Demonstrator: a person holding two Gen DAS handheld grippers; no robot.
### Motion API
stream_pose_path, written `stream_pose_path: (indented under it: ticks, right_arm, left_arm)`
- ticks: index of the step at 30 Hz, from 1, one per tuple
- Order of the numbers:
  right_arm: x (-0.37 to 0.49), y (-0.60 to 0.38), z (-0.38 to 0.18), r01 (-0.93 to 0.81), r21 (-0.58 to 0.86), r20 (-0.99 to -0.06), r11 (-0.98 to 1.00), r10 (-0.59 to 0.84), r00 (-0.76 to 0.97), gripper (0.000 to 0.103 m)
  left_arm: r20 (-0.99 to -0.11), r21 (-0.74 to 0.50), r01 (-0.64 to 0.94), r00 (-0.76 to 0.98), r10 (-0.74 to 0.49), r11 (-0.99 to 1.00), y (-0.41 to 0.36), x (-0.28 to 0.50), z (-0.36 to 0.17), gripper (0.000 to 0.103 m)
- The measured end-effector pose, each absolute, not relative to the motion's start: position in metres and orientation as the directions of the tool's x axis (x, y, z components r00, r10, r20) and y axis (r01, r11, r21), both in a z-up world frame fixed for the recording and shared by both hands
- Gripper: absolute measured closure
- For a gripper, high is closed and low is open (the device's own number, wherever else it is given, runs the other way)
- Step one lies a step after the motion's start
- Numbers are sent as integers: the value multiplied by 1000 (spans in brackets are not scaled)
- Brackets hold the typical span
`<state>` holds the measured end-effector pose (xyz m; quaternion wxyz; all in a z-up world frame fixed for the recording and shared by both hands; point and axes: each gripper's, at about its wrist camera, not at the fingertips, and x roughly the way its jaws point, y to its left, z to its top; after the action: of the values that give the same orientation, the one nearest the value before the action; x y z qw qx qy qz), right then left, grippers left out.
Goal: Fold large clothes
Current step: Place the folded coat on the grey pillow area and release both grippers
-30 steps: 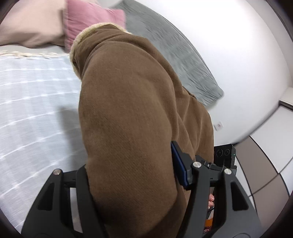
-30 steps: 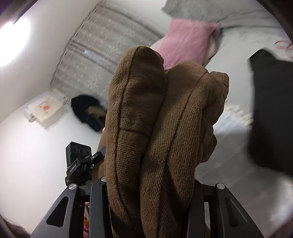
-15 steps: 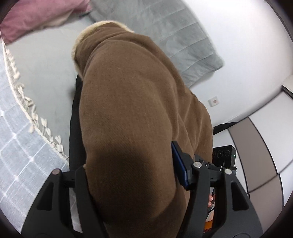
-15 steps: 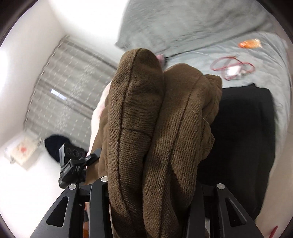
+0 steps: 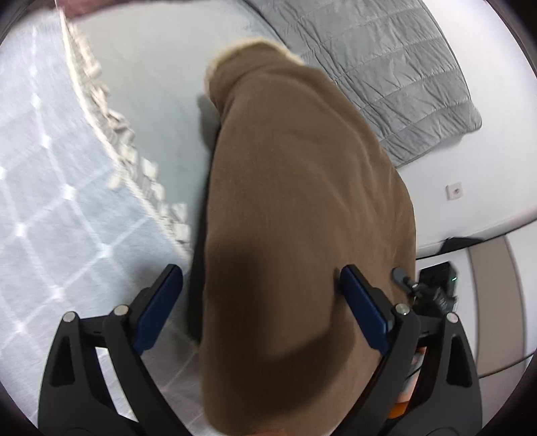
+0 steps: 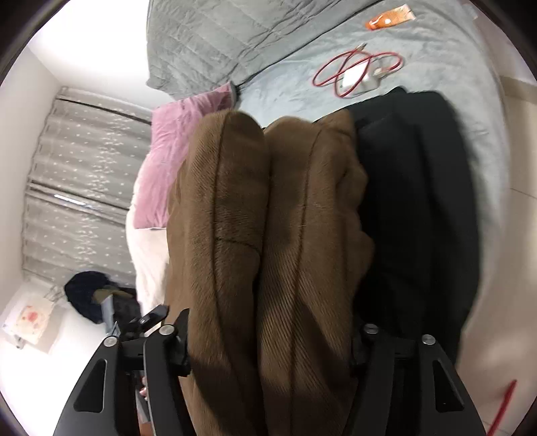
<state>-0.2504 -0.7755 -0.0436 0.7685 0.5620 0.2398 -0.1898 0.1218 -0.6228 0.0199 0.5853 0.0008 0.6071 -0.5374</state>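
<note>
A folded brown coat [image 5: 302, 208] with a cream fleece collar fills the left wrist view and lies over a black garment on the bed. My left gripper [image 5: 261, 305] is open, its blue pads spread to either side of the coat. In the right wrist view the coat's thick brown folds [image 6: 268, 251] sit between the jaws of my right gripper [image 6: 268, 348], which is shut on them. The black garment [image 6: 419, 208] lies flat right of the coat.
A grey bedsheet [image 6: 436, 50] carries a red cable with a white charger [image 6: 359, 73] and an orange packet [image 6: 391, 20]. A pink pillow [image 6: 164, 167], a grey quilt [image 5: 396, 73] and a fringed checked blanket [image 5: 50, 187] lie nearby.
My left gripper has opened and released the coat. Both grippers have swung with the coat down over the black garment on the bed.
</note>
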Motion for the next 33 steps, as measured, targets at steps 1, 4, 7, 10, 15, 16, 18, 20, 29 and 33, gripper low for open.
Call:
stream_pose_path:
  ticks: [1,4,7,10,15,16,18,20,29,33]
  right_arm:
    - [-257,-771,-37,581,757,-598,299,-40,801,36]
    - [-273,-761,-21,634,699,-644,331,-93,759,33]
    - [-286,-736,5,709,588,-709,390,-175,683,33]
    - [-296,-704,28,759,471,-739,450,-269,618,32]
    - [-303,-635,45,815,237,-761,528,-420,494,15]
    - [-303,-614,49,824,179,-747,537,-472,469,12]
    - [-296,-592,50,835,119,-730,537,-523,440,11]
    - [-288,-572,49,838,77,-725,540,-547,419,11]
    - [-286,-480,31,855,65,-731,515,-559,392,10]
    - [-272,-465,14,847,18,-752,532,-551,362,10]
  left_arm:
    - [-723,-632,647,-296,-624,426,-616,121,24,8]
    - [-765,-542,719,-207,-610,435,-592,113,36,8]
    - [-806,-419,768,-69,-588,484,-563,101,42,8]
    - [-831,-297,801,52,-554,521,-530,82,49,6]
    - [-825,-174,785,213,-523,595,-475,48,55,2]
    - [-821,-160,782,233,-521,602,-466,42,54,2]
    - [-821,-123,779,268,-503,614,-450,25,51,2]
    - [-822,-95,777,291,-490,622,-439,11,50,2]
    - [-828,-58,768,319,-460,638,-393,-37,38,2]
    - [-832,-38,757,337,-441,652,-380,-44,34,2]
